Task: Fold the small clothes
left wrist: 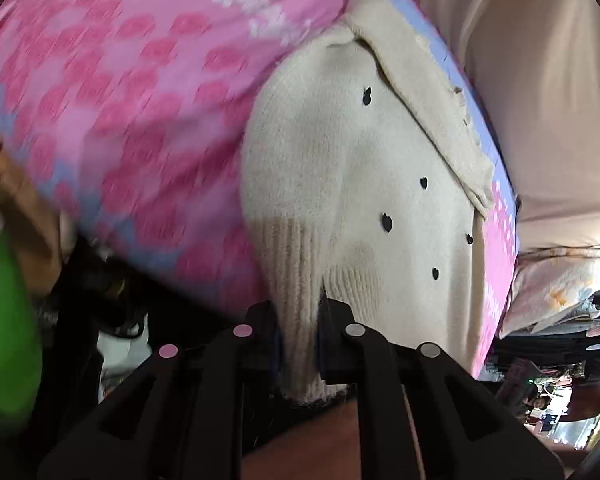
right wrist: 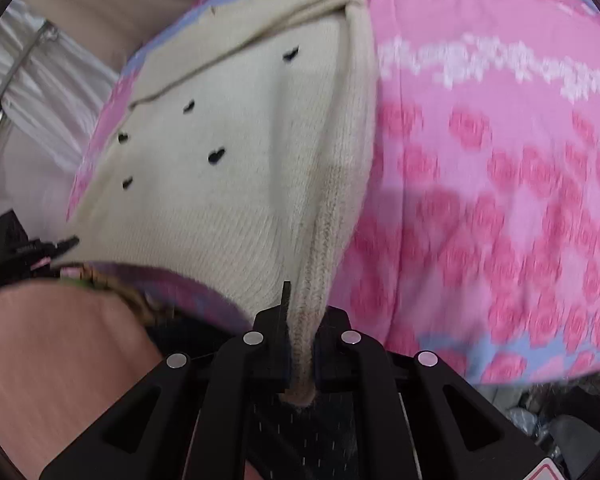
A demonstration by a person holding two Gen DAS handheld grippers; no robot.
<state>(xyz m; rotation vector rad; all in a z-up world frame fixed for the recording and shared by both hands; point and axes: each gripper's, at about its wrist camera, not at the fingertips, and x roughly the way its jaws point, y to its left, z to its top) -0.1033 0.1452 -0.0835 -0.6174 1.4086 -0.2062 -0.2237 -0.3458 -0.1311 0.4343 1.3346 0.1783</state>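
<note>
While both tools grip the ribbed hem, the sweater (left wrist: 340, 184) extends straight ahead of them and away across the bedspread (left wrist: 132, 92); that is the relation governing the coming fold.

Left tool (left wrist: 300, 320): jaws narrow, clamped on a bunched corner of the cream hem. Right tool (right wrist: 302, 328): jaws narrow, clamped on the opposite hem corner in the same manner. In the right wrist view the left tool (right wrist: 24, 252) shows at the far left edge, level with the hem, so the two stand apart along the hem line.

Sweater (right wrist: 220, 160): cream knit with small black hearts, body resting on the pink rose-patterned bedspread (right wrist: 500, 180). Its long axis runs from the held hem away toward the far end, where a sleeve (left wrist: 420, 92) lies folded across the body near the bedspread's blue border. The hem end is raised off the surface; the far end lies flat.

Judgement: neither hand is nearer, as both hold the near edge. A hem-to-top fold would require both tools to travel forward together along the long axis, keeping level so the edge lands square. Motion blur limits certainty on finer creases.
</note>
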